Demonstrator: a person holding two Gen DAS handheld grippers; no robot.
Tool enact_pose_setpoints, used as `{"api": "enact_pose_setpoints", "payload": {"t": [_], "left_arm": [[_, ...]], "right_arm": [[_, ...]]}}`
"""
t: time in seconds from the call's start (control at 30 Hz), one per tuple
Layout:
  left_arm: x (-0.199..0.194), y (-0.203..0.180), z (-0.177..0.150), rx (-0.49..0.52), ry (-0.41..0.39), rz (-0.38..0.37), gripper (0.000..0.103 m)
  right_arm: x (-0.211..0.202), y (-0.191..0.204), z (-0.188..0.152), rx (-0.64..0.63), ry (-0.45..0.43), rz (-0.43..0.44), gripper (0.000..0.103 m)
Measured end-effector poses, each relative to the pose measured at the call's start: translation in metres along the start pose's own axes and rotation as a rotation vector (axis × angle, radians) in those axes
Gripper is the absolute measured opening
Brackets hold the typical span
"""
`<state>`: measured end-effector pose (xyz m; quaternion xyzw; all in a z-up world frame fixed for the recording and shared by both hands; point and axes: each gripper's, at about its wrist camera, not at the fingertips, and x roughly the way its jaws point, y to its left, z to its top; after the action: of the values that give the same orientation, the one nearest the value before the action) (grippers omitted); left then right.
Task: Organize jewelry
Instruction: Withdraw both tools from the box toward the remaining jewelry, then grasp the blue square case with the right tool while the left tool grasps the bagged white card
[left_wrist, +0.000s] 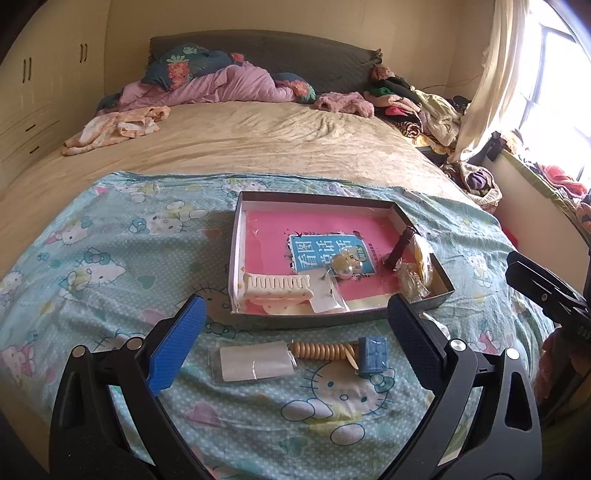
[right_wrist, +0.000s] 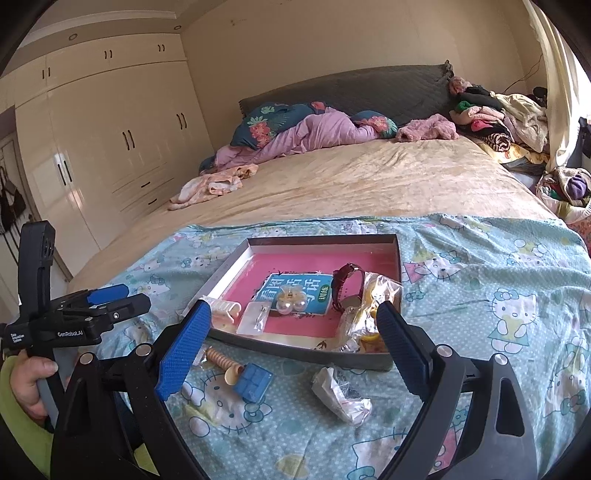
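Observation:
A shallow grey tray (left_wrist: 325, 320) (right_wrist: 295, 347) with a pink book inside lies on the Hello Kitty sheet. In it are a cream hair claw (left_wrist: 277, 287) (right_wrist: 225, 308), a pearl ornament (left_wrist: 345, 262) (right_wrist: 290, 299), a dark red watch (left_wrist: 400, 245) (right_wrist: 341, 286) and bagged yellow pieces (left_wrist: 417, 273) (right_wrist: 369, 314). In front of the tray lie a clear packet (left_wrist: 255, 360), a beige coiled hair tie (left_wrist: 325, 350) (right_wrist: 221, 360), a blue block (left_wrist: 373, 356) (right_wrist: 255, 382) and a crumpled clear bag (right_wrist: 341, 393). My left gripper (left_wrist: 295, 350) is open above the packet. My right gripper (right_wrist: 291, 354) is open over the tray's near edge.
The bed's tan cover (left_wrist: 258, 140) stretches behind, with pink bedding (left_wrist: 221, 85) and piled clothes (left_wrist: 413, 107) at the far side. Wardrobes (right_wrist: 110, 140) stand left. The left gripper also shows in the right wrist view (right_wrist: 107, 301).

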<state>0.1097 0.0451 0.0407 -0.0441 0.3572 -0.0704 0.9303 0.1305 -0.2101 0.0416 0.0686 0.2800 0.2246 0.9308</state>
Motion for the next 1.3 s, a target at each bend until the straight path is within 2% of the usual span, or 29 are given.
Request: {"api": "enact_pose_setpoints", "payload": {"t": [0.57, 1.3], "left_arm": [[-0.013, 0.016, -0.026, 0.001, 0.011, 0.049, 0.092], [0.009, 0.040, -0.060, -0.033, 0.086, 0.083, 0.092]], "right_arm": [[0.009, 0.035, -0.014, -0.065, 0.054, 0.053, 0.090], [0.052, 0.053, -0.050, -0.095, 0.193, 0.069, 0.090]]}}
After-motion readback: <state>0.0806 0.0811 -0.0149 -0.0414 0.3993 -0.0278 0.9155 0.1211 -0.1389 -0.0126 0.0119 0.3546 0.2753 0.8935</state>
